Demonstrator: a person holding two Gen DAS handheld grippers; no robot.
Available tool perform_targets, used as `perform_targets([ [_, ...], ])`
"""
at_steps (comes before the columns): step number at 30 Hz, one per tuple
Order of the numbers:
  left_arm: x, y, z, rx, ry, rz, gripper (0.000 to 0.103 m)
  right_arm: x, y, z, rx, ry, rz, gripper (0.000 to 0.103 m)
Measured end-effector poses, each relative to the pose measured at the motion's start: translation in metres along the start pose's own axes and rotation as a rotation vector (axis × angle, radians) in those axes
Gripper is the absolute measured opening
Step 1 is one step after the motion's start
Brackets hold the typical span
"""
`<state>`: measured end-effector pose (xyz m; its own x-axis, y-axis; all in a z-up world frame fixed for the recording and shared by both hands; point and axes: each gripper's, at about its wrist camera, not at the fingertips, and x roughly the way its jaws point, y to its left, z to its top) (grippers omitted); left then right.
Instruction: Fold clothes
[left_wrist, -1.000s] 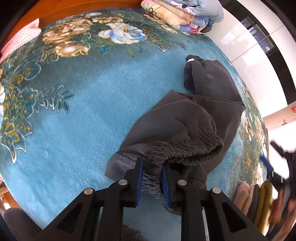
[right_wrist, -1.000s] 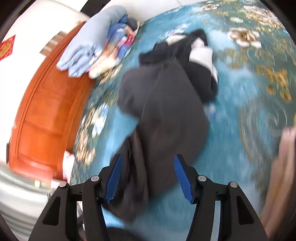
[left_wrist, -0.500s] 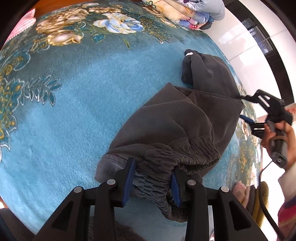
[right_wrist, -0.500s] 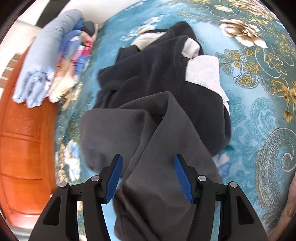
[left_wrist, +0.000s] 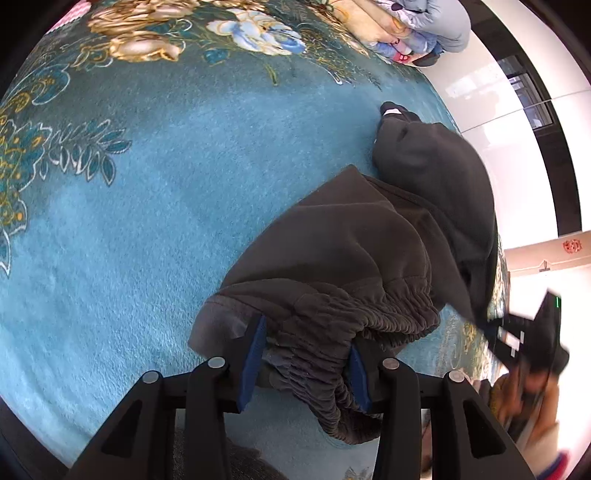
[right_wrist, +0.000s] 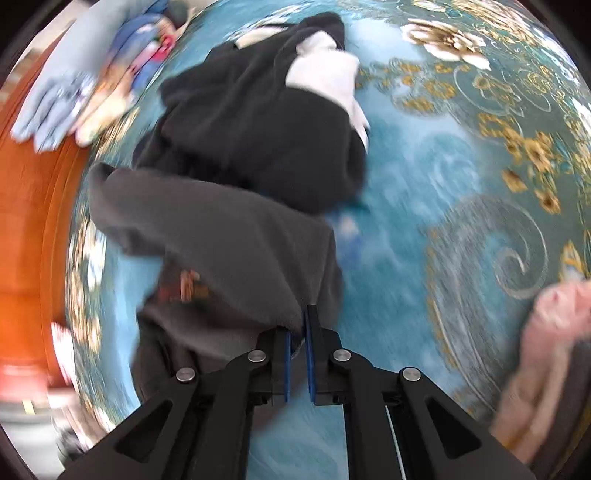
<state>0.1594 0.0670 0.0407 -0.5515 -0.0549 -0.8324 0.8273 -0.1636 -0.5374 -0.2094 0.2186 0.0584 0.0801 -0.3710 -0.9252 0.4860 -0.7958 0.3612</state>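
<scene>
Grey sweatpants (left_wrist: 343, 258) lie on the blue carpet (left_wrist: 147, 240); their elastic waistband is now released between widened left tongs (left_wrist: 304, 354), while the previously spread right tongs (right_wrist: 297, 332) have been pinched onto the pants' far edge.

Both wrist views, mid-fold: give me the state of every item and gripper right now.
Left gripper: open, jaws either side of the elastic waistband.
Right gripper: shut on the grey trousers' edge.
Grey trousers: bunched, partly folded on the carpet.
Black-and-white garment: crumpled, unfolded, beside the trousers.
Folded pile: stacked at the carpet's far edge.
Carpet: flat.
</scene>
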Motion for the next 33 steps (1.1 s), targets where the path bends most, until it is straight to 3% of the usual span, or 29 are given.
perform_targets([
  [5, -0.013, -0.001, 0.001, 0.013, -0.045, 0.016, 0.028, -0.017, -0.011, -0.064, -0.05, 0.053, 0.102, 0.006],
  [8, -0.022, 0.007, 0.007, -0.008, -0.069, 0.02, 0.012, -0.028, -0.011, -0.094, -0.065, 0.066, 0.177, 0.006],
  [15, -0.067, 0.032, 0.069, -0.027, -0.187, 0.023, 0.009, -0.056, -0.013, -0.138, -0.073, 0.086, 0.367, 0.006],
  [20, -0.104, 0.034, 0.125, 0.007, -0.328, 0.047, 0.009, -0.064, 0.024, -0.153, -0.161, 0.091, 0.495, 0.006],
  [22, -0.11, 0.044, 0.141, 0.007, -0.352, 0.083, 0.009, -0.059, 0.029, -0.157, -0.191, 0.105, 0.47, 0.006],
  [25, -0.097, 0.076, 0.154, -0.062, -0.276, 0.116, 0.009, -0.04, 0.024, -0.161, -0.157, 0.145, 0.437, 0.006],
  [30, -0.08, 0.127, 0.128, -0.191, -0.2, 0.024, 0.015, -0.019, 0.014, -0.164, -0.123, 0.182, 0.375, 0.006],
  [33, -0.083, 0.133, 0.116, -0.176, -0.188, 0.003, 0.027, -0.011, 0.012, -0.163, -0.108, 0.187, 0.35, 0.006],
])
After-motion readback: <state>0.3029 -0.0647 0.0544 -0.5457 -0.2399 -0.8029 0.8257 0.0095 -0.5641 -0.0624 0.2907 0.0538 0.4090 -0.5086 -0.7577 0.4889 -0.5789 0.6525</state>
